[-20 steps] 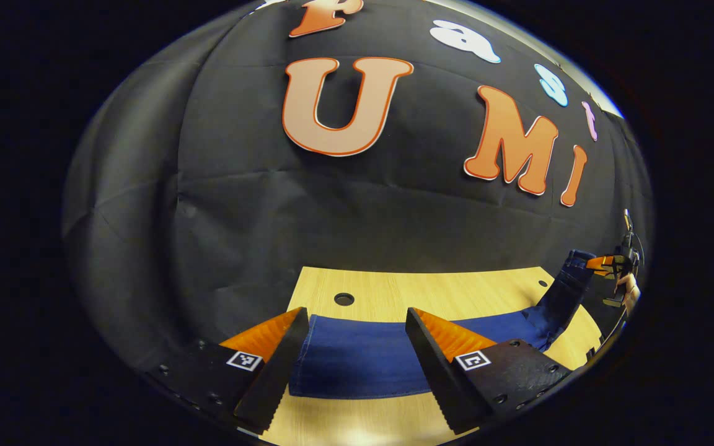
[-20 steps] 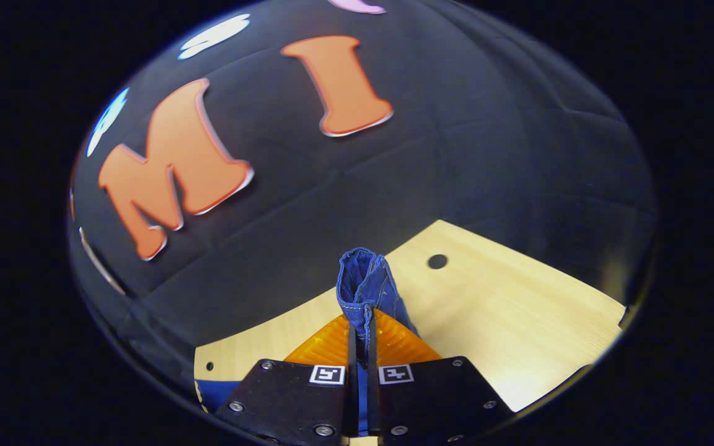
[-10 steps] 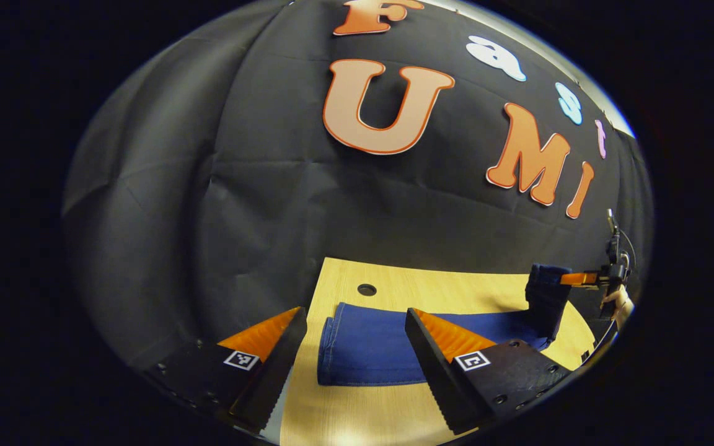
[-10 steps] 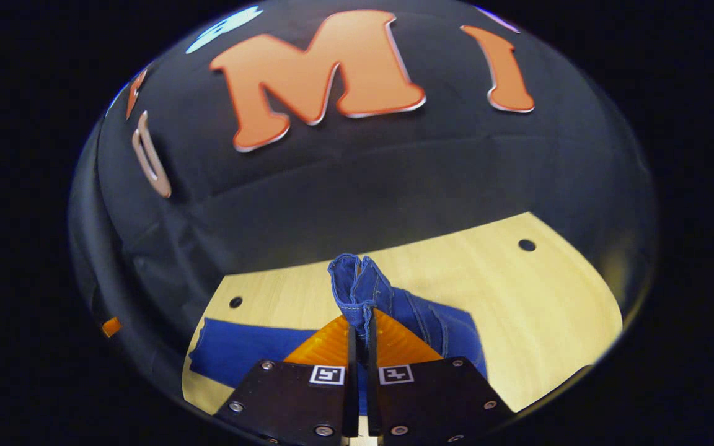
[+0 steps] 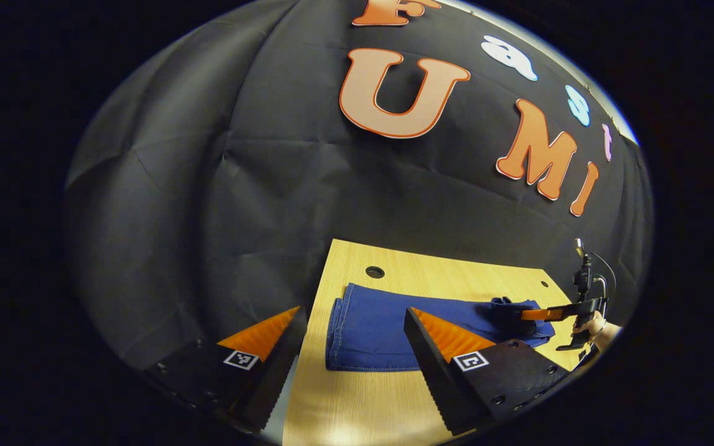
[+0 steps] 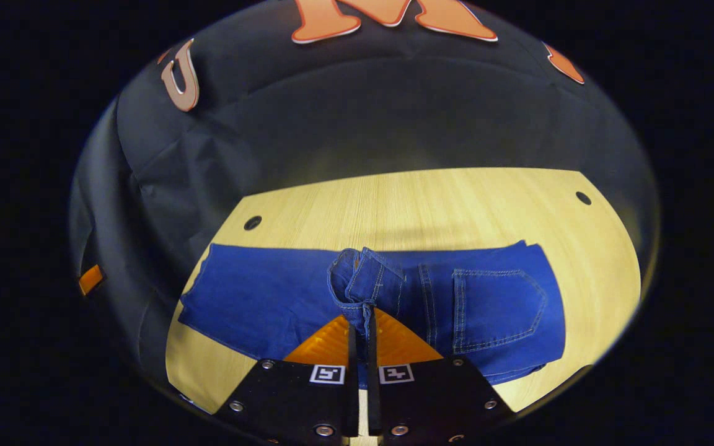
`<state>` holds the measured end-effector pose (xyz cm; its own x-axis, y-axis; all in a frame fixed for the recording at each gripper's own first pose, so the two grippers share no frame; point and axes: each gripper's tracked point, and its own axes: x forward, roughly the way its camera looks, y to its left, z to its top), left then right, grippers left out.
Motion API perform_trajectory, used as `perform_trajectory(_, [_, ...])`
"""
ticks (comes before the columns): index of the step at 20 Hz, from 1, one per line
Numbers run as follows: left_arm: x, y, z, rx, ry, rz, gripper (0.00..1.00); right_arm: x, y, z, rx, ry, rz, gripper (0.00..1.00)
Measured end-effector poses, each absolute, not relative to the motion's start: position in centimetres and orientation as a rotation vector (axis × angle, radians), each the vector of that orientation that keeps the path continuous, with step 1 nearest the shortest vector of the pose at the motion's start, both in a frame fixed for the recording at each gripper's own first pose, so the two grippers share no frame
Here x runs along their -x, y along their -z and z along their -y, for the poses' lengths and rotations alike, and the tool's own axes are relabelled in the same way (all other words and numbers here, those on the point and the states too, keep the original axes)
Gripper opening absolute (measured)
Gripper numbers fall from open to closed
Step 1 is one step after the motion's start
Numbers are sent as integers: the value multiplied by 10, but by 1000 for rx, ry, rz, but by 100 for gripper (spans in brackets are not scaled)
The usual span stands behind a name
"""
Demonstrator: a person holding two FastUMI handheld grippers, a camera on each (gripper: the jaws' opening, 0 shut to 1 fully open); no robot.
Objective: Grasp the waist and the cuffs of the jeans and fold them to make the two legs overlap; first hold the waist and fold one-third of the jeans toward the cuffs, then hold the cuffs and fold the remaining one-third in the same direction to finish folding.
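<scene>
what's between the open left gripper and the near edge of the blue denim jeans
Only bare light wooden tabletop, in the left gripper view; the left gripper hangs open short of the blue denim jeans.

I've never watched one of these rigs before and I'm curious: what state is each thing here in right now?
jeans: lying flat on the table, waist end folded over toward the cuffs, back pocket facing up.
waist: bunched and pinched, lowered onto the legs.
right gripper: shut on the waist.
left gripper: open, holding nothing, above the table edge near the cuff end.
table: bare light wood around the jeans, small round holes near its corners.
</scene>
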<state>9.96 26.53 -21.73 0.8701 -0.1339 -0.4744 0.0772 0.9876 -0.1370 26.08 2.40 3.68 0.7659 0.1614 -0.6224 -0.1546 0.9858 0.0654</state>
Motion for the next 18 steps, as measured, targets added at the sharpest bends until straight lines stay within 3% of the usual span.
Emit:
perform_trajectory(5, [-104, 238, -258, 153, 106, -542, 98, -253, 1, -36, -25, -193, -756, 6])
perform_trajectory(6, [-104, 243, -256, 179, 98, -554, 97, -252, 2, -40, -40, -199, -761, 29])
perform_trajectory(10, [-105, 271, -252, 400, 39, -606, 98, -249, 0, -38, -52, -184, -762, 96])
perform_trajectory(18, [-74, 355, -264, 941, -279, -773, 98, -232, -23, -18, -135, -219, -793, 99])
